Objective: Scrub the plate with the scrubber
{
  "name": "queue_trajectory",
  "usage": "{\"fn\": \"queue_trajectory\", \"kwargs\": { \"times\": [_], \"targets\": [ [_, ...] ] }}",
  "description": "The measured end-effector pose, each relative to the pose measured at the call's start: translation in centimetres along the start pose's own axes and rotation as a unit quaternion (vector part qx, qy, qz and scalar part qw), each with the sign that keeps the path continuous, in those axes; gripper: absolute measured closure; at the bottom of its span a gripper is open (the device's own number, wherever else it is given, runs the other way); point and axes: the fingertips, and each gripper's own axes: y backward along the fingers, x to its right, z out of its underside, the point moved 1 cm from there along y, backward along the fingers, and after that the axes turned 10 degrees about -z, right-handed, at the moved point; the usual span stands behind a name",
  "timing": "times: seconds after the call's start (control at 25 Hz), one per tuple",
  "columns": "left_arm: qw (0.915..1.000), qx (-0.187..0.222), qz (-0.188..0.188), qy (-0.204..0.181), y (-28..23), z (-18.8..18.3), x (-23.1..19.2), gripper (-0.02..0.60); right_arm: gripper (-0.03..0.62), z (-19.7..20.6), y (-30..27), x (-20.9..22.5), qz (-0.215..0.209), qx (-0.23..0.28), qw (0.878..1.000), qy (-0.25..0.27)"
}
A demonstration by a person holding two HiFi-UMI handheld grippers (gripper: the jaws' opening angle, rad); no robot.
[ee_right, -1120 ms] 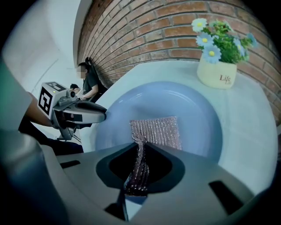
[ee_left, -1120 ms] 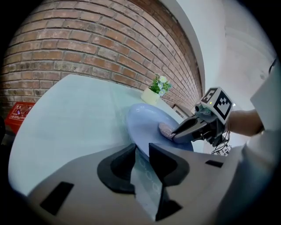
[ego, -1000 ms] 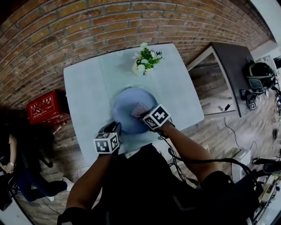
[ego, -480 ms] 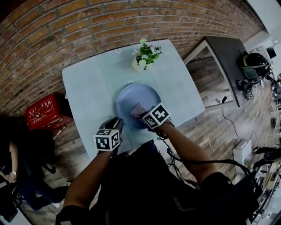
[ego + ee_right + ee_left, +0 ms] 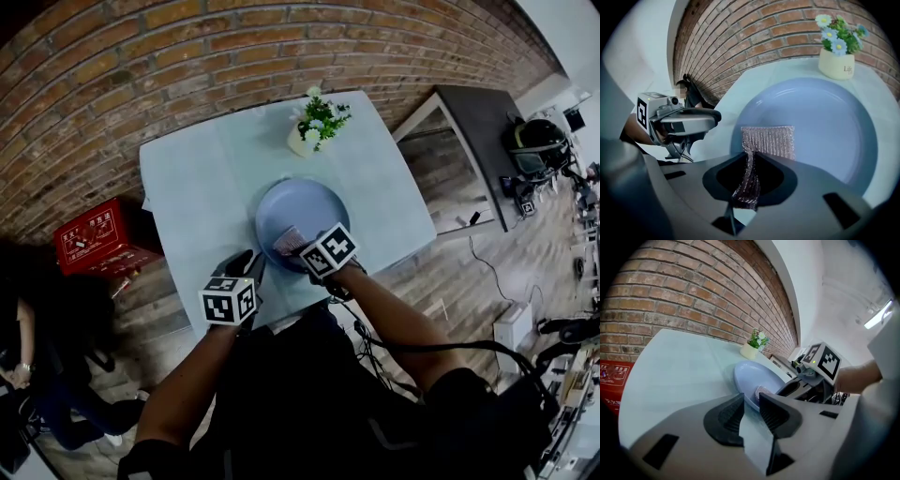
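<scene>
A blue plate (image 5: 314, 208) lies in the middle of the pale table (image 5: 187, 197). My right gripper (image 5: 298, 246) is shut on a pinkish mesh scrubber (image 5: 768, 140), whose free end lies flat on the near-left part of the plate (image 5: 820, 122). The left gripper (image 5: 251, 265) sits low by the plate's near-left rim, its jaws a narrow gap apart with nothing between them. In the left gripper view the plate (image 5: 754, 378) and scrubber (image 5: 761, 392) show just beyond the left gripper (image 5: 751, 397). The right gripper view shows the right gripper (image 5: 751, 153) and the left gripper (image 5: 710, 117) beside the rim.
A cream pot of flowers (image 5: 314, 127) stands at the table's far side, just beyond the plate. A brick wall (image 5: 187, 66) backs the table. A red box (image 5: 94, 234) sits on the floor at the left, a dark table (image 5: 478, 141) at the right.
The scrubber has slid from the plate's middle toward its near-left part with the right gripper. The left gripper has stayed by the rim.
</scene>
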Motion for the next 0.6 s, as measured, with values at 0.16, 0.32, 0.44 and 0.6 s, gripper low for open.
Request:
{"fn": "queue_trajectory", "kwargs": {
  "times": [0.16,0.32,0.44,0.6],
  "targets": [
    [0.9999,0.01,-0.006,0.009,0.9,-0.2,-0.5,0.468,0.526,-1.1,-0.6,-0.5,-0.038,0.023,0.999,-0.027],
    [0.999,0.026,-0.022,0.027,1.9,-0.9,-1.5,0.468,0.526,-2.3,-0.9,-1.0,-0.084,0.047,0.994,-0.047],
    [0.998,0.04,-0.031,0.037,2.5,-1.4,-1.8,0.468,0.525,-3.0,-1.2,-1.4,-0.116,0.052,0.99,-0.055],
    [0.9963,0.053,-0.048,0.048,3.3,-1.9,-2.4,0.468,0.525,-4.5,-1.4,-2.6,-0.184,0.072,0.977,-0.08]
  ]
}}
